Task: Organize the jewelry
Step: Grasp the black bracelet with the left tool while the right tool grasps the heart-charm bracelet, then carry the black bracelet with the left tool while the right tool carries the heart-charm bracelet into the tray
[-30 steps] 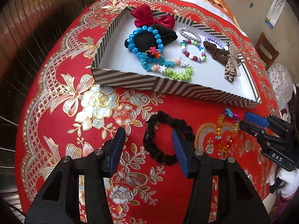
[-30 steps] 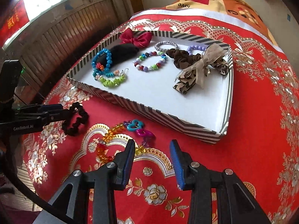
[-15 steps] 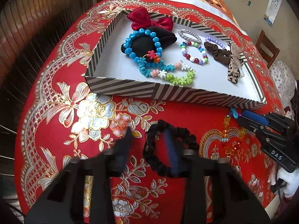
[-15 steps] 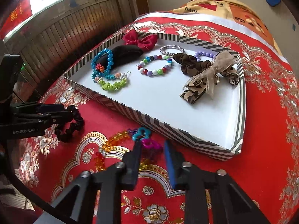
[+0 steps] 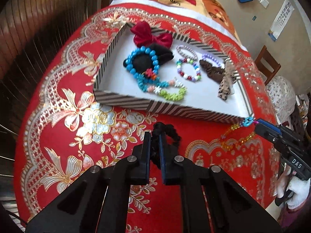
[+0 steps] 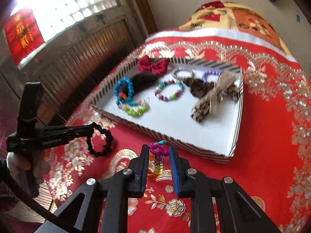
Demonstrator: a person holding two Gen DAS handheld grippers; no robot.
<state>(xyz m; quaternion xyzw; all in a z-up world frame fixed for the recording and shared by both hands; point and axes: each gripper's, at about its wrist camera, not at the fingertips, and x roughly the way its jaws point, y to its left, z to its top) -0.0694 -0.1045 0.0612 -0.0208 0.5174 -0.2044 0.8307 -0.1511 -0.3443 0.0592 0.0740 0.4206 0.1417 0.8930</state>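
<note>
Black scrunchie (image 5: pixel 169 134): ruffled fabric ring, pinched at one side between the left claw's (image 5: pixel 155 136) fingers, rest hanging as a loop just above the red cloth, in front of the tray. Amber bead bracelet (image 5: pixel 236 139) with pink charm (image 6: pixel 158 149) and teal charm (image 5: pixel 248 121): charm end sits between the right claw's (image 6: pixel 159 151) fingers, beads trailing down onto the cloth. Striped tray (image 5: pixel 124 102): white floor, holding bracelets, scrunchies and bows.

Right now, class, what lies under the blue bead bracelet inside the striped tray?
Under the blue bead bracelet lies a black fabric scrunchie, showing through the ring on the striped tray's white floor. Whatever sits beneath the scrunchie is hidden.
</note>
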